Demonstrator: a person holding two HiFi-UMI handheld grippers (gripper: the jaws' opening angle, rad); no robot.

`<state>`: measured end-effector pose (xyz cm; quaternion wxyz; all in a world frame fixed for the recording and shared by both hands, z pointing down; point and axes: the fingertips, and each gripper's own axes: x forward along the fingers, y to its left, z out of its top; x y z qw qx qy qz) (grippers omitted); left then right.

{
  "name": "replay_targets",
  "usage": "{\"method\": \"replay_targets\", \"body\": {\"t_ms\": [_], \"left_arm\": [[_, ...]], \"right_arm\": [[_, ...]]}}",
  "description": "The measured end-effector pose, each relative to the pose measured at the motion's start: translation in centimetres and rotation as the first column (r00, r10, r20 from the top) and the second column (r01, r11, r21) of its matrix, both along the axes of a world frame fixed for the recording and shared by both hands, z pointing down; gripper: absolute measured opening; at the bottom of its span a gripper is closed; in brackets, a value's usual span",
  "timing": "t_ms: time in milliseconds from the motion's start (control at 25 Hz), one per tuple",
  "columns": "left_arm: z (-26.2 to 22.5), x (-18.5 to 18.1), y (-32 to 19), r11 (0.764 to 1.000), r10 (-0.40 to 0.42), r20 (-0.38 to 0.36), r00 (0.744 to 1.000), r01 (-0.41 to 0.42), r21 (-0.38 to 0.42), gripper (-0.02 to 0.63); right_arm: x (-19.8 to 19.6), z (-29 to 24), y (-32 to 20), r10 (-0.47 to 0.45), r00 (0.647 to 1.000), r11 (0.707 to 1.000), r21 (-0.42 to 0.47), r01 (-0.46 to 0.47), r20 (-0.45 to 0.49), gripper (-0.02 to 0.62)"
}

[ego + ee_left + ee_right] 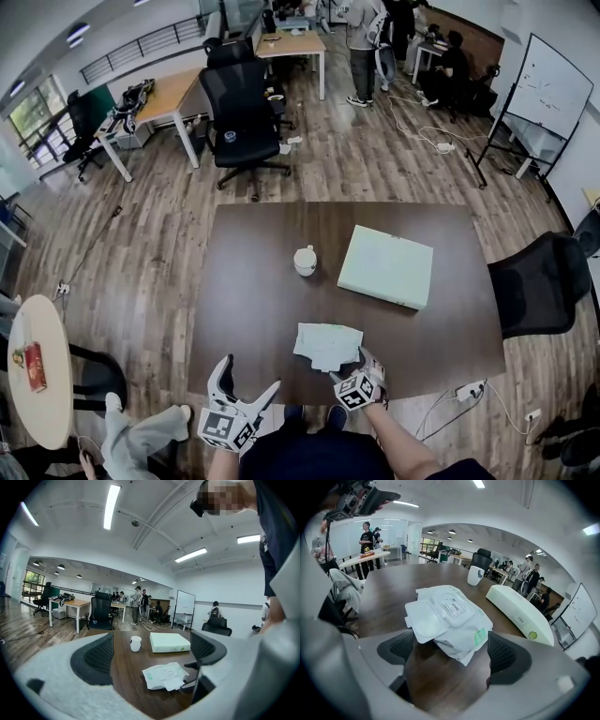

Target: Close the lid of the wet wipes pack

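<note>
The white wet wipes pack (327,344) lies near the table's front edge. Its plastic lid (423,620) is flipped open, lying flat on the pack's left side in the right gripper view, beside the sticker (454,607). My right gripper (363,360) is open at the pack's right front corner. In the right gripper view that gripper (452,657) has the pack (452,616) reaching in between its pads. My left gripper (250,374) is open, off the front edge to the pack's left. It (151,651) looks at the pack (164,674) from a distance and holds nothing.
A white cup (305,260) stands mid-table and a pale green flat box (385,267) lies to its right. The brown table (253,281) has a black office chair (539,286) at its right side. A power strip (469,391) lies on the floor.
</note>
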<state>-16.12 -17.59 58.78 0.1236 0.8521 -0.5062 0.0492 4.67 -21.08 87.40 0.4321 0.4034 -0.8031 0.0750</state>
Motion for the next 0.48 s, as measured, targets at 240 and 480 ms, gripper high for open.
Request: {"method": "replay_targets", "body": {"t_ms": [240,480], "left_arm": [[-0.2,0.4,-0.1,1.000,0.003,-0.010,1.000,-0.003,0.004,0.502],[-0.2,0.0,-0.4,1.000,0.001,-0.018,1.000,0.000,0.010,0.502]], "right_arm": [[0.6,-2.0,-0.5,0.035,0.998,0.999,0.019,-0.036,0.048,0.514],[0.8,-4.7,-2.2,0.071,0.994,0.995,0.061,-0.076,0.081,0.512]]}}
